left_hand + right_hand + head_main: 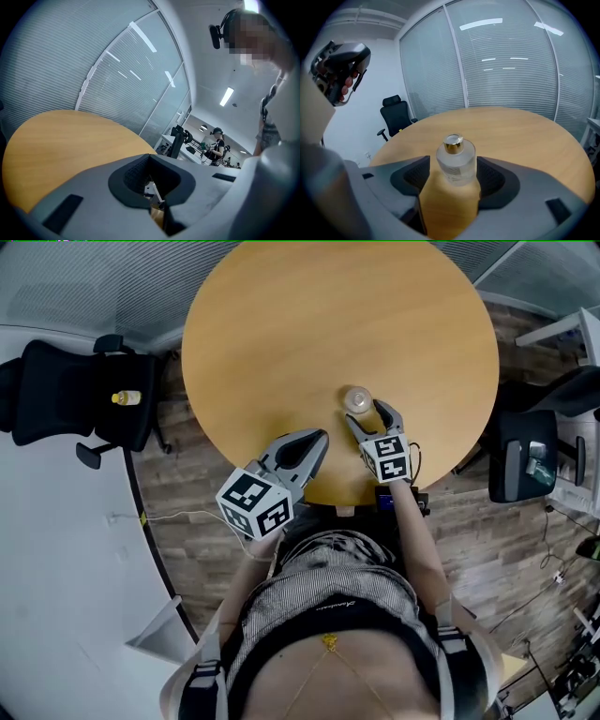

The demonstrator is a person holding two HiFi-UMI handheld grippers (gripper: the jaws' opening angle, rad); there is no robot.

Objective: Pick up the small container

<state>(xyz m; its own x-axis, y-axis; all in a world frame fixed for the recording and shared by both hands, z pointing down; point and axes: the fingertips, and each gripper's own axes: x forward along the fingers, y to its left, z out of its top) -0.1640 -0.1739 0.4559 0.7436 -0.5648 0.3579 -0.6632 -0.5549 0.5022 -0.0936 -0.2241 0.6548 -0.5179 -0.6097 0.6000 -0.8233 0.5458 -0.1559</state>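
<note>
The small container (357, 400) is a clear glass bottle with a gold cap, standing upright on the round wooden table (281, 324) near its front edge. My right gripper (367, 414) is open around it, one finger on each side. In the right gripper view the bottle (456, 159) stands between the dark pads (416, 174), with small gaps on both sides. My left gripper (314, 442) hovers over the table's front edge to the left, apart from the bottle. In the left gripper view its jaws (151, 161) are shut with nothing in them.
A black office chair (66, 390) with a small yellow object (126, 397) on its seat stands at the left of the table. Another chair (525, 465) is at the right. Glass walls with blinds (506, 61) lie beyond the table. A person (216, 145) stands far off.
</note>
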